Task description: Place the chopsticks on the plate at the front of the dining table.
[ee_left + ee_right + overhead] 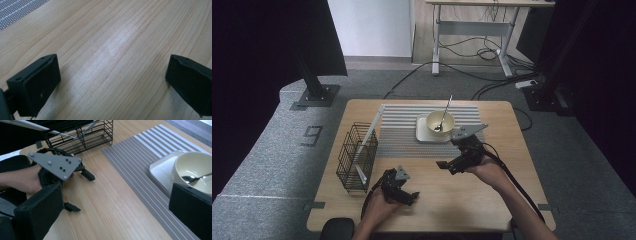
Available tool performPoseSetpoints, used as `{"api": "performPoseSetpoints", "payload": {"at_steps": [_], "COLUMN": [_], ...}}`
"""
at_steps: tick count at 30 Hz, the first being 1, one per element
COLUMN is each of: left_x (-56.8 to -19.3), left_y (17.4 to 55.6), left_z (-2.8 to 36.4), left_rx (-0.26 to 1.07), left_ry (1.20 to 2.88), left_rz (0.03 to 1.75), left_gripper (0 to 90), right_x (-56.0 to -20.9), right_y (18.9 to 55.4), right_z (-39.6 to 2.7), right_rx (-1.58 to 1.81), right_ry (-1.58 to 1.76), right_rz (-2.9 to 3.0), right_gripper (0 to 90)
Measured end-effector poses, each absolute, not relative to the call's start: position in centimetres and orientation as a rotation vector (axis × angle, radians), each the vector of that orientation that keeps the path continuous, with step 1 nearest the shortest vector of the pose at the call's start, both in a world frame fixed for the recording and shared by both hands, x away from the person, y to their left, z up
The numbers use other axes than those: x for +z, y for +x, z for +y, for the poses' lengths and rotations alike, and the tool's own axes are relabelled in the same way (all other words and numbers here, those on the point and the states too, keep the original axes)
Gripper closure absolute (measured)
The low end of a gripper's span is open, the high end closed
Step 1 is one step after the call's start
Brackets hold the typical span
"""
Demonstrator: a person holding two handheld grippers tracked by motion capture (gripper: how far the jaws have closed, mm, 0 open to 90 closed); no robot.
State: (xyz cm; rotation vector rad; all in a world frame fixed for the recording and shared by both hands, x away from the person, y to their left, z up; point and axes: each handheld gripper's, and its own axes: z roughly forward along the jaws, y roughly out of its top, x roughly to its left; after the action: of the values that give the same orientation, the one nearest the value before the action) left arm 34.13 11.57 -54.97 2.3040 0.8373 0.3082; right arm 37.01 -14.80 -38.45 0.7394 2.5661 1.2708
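A cream bowl point(440, 121) with a metal spoon point(444, 115) leaning in it sits on a white square plate point(422, 134), on a grey striped placemat point(402, 135). My right gripper point(451, 153) hovers just in front of the plate, open and holding nothing. In the right gripper view its jaws point(115, 192) frame the bowl point(192, 163), spoon point(196, 178) and plate point(161, 167) at right. My left gripper point(411, 197) rests low near the table's front, open and holding nothing. In its own view the left gripper point(112, 65) has bare wood between its jaws. It also shows in the right gripper view point(81, 191).
A black wire rack point(357, 157) stands at the table's left edge with a pale rod point(369, 131) leaning out of it; the rack point(82, 132) also appears in the right gripper view. Bare wooden tabletop point(447, 200) lies between the grippers and the front edge.
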Motion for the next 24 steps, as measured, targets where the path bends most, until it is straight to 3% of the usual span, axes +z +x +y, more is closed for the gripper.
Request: {"api": "performPoseSetpoints", "payload": {"at_steps": [24], "left_x": [-55.0], "left_y": [34.1], "left_z": [11.6], "left_rx": [0.307], "left_ry": [2.303], "left_rz": [0.837], "left_gripper": [0.0], "right_x": [-36.1], "right_y": [37.5], "right_z": [-7.5], "right_rx": [1.294], "right_ry": [0.558], "right_rz": [2.638], "right_gripper": [0.0]}}
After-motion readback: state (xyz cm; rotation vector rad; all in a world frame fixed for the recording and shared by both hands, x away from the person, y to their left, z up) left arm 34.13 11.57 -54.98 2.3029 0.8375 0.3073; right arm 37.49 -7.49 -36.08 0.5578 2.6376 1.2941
